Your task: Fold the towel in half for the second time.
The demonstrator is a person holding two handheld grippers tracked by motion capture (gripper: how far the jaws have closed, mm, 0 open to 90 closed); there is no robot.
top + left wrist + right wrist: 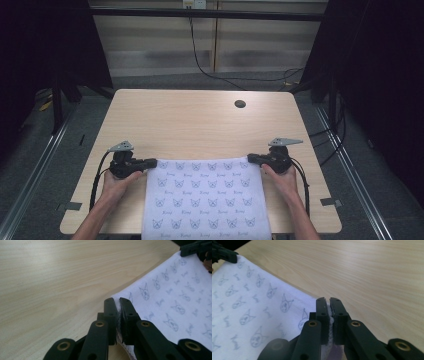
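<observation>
On the near half of the worktop [200, 120] a white cloth [205, 195] printed with small cat faces lies flat, its near end hanging over the front edge. Its far edge runs straight across between the two grippers. The left gripper [150, 162] has its fingers [111, 315] pressed together on the cloth's far left corner, a thin strip of fabric showing between them in the left gripper view. The right gripper [252, 160] pinches the far right corner the same way, with the cloth [249, 307] spreading away from its fingers [337, 315]. Each hand [117, 185] sits just outside a side edge of the cloth (the right hand [282, 180] close to the worktop's right edge). Beyond the far edge the wood is bare up to a small round hole [240, 104] near the back right, leaving wide room ahead. The cloth [175, 295] lies smooth along its side edges
</observation>
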